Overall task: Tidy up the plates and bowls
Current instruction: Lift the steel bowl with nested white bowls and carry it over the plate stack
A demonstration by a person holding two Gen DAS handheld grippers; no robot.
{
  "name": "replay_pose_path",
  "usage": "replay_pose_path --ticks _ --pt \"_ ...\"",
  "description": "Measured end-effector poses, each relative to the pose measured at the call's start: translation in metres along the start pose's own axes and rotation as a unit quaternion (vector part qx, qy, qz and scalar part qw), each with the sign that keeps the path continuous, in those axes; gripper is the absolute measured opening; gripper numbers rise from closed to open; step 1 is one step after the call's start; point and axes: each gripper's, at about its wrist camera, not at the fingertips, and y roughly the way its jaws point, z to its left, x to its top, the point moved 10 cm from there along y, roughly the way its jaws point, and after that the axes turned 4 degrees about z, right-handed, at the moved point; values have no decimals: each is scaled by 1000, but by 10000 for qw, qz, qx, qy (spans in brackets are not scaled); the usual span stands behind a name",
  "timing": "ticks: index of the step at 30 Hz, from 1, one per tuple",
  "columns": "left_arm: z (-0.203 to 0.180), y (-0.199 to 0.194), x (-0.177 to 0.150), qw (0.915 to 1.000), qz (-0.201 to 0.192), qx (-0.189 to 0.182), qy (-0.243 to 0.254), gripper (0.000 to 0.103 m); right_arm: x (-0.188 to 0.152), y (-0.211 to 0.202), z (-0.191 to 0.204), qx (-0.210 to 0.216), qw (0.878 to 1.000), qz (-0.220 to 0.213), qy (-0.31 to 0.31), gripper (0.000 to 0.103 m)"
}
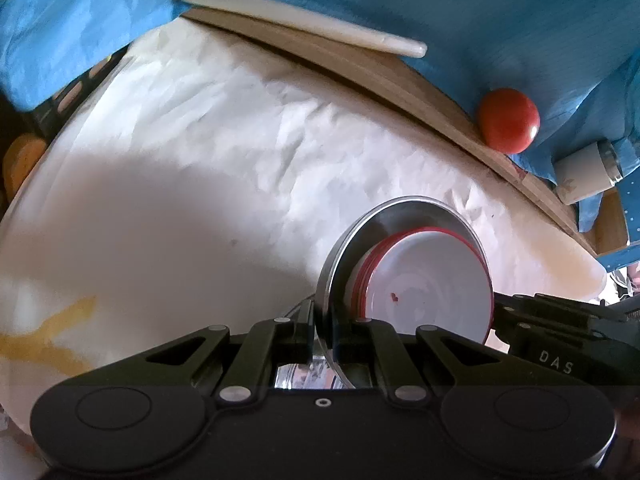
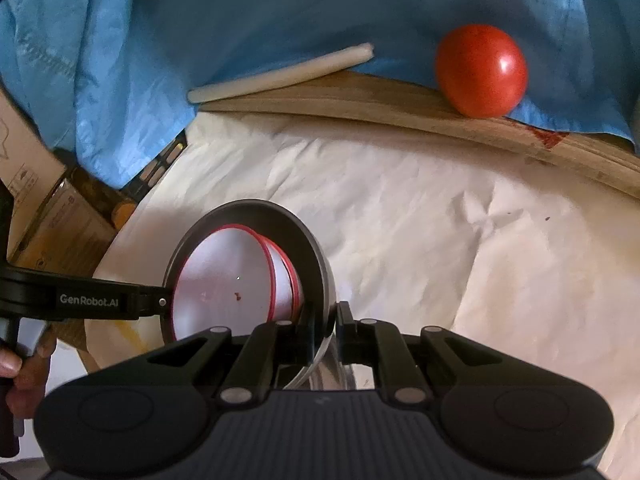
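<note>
A round steel plate (image 1: 362, 248) carries a stack of white bowls with red rims (image 1: 432, 280) and hangs above the white paper. My left gripper (image 1: 324, 328) is shut on the plate's near rim. The right gripper's black body (image 1: 560, 328) reaches in from the right. In the right wrist view the same steel plate (image 2: 308, 240) and the bowls (image 2: 228, 280) sit just ahead. My right gripper (image 2: 332, 320) is shut on the plate's rim. The left gripper (image 2: 92, 300) clamps the opposite side, with a person's hand (image 2: 20, 364) behind it.
Crumpled white paper (image 1: 200, 160) covers the table. Along the back run a wooden board edge (image 2: 360, 100), a blue cloth (image 2: 280, 8), a red tomato (image 2: 480, 70) and a white rod (image 2: 280, 74). A white cylinder (image 1: 584, 172) lies at the right, cardboard boxes (image 2: 28, 152) at the left.
</note>
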Motion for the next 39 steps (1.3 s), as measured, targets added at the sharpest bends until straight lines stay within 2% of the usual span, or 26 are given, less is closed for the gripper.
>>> replay_pose_path --ticks 21,39 --pt "13 3 -23 9995 242 150 -140 7 -20 11 9 217 9985 474 -176 11" --pt "14 6 -31 9990 355 199 -161 6 -24 15 11 245 9975 644 -182 11"
